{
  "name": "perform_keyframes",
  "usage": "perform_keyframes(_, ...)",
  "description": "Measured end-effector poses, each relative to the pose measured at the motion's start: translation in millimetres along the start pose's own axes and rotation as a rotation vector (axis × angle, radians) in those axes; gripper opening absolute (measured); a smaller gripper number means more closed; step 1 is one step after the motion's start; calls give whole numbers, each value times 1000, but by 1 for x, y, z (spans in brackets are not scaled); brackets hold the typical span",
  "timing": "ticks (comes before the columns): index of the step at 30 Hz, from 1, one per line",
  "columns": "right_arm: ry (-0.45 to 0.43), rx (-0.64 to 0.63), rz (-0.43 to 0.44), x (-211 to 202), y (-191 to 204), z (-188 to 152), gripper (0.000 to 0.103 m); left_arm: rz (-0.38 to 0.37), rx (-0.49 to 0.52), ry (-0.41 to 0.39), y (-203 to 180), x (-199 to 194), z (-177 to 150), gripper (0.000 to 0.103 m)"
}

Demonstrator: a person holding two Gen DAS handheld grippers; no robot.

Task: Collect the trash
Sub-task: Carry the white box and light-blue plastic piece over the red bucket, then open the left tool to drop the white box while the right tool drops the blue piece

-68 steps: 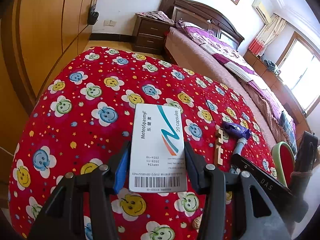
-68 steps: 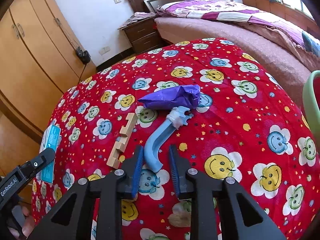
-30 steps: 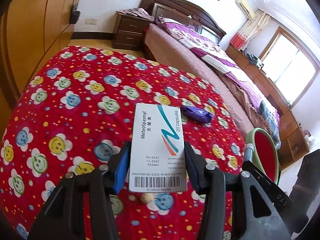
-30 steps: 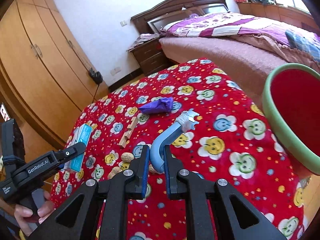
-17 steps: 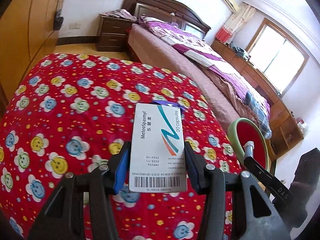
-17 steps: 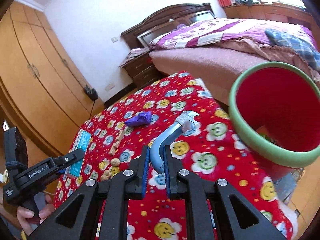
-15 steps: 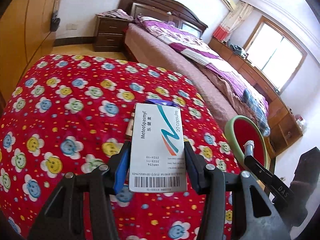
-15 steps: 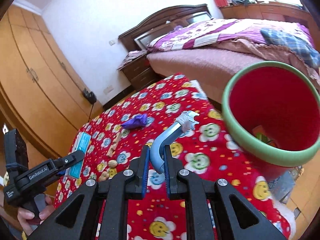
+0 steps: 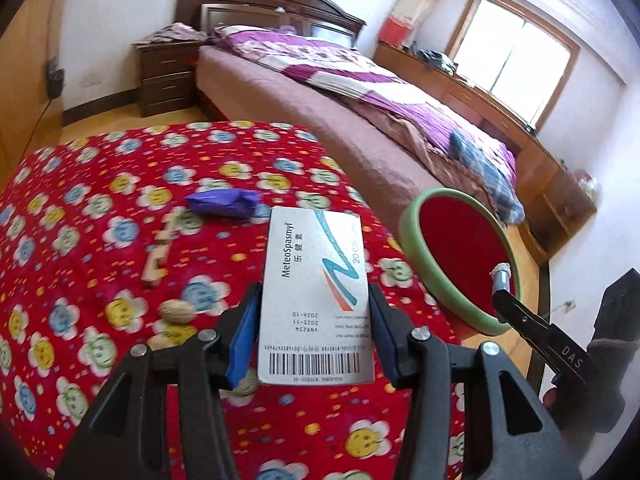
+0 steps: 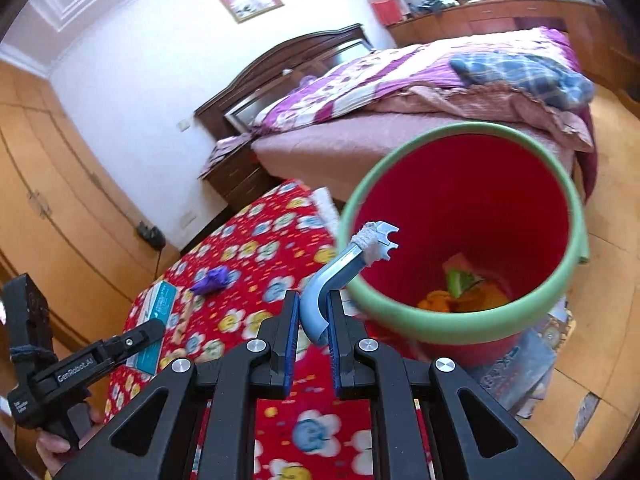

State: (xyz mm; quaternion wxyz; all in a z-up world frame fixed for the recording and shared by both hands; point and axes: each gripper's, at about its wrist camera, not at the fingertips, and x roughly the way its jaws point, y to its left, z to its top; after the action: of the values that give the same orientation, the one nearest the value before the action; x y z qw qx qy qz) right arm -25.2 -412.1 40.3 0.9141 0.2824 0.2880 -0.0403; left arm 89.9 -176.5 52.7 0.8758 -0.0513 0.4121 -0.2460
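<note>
My left gripper (image 9: 314, 340) is shut on a white medicine box (image 9: 316, 292) and holds it above the red flowered tablecloth (image 9: 80, 208). My right gripper (image 10: 314, 332) is shut on a curved blue plastic handle (image 10: 344, 264), whose tip reaches over the green rim of the red bin (image 10: 448, 332). The bin (image 9: 416, 272) stands off the table's right edge and holds some scraps. A crumpled purple wrapper (image 9: 222, 202) lies on the cloth; it also shows in the right wrist view (image 10: 212, 280).
A wooden zigzag piece (image 9: 158, 252) and nuts (image 9: 176, 312) lie on the cloth. A bed (image 9: 360, 92) and nightstand (image 9: 164, 72) stand behind the table. Wardrobes (image 10: 48, 200) line the left wall. Wooden floor (image 10: 608, 320) surrounds the bin.
Both grippers have swung right toward the bin. My right gripper lifted the blue handle off the cloth and carried it to the bin's rim. The medicine box stays gripped.
</note>
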Motion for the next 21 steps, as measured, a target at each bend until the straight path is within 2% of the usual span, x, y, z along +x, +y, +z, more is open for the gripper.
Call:
perform_keyframes(12,-12,91,-96,7,-55,11,13,-82,141,48,-65,43,12,52)
perform_keyframes(21,-28,106,-130,11,-74,18,16,-88,226,60,-99,70,28,52)
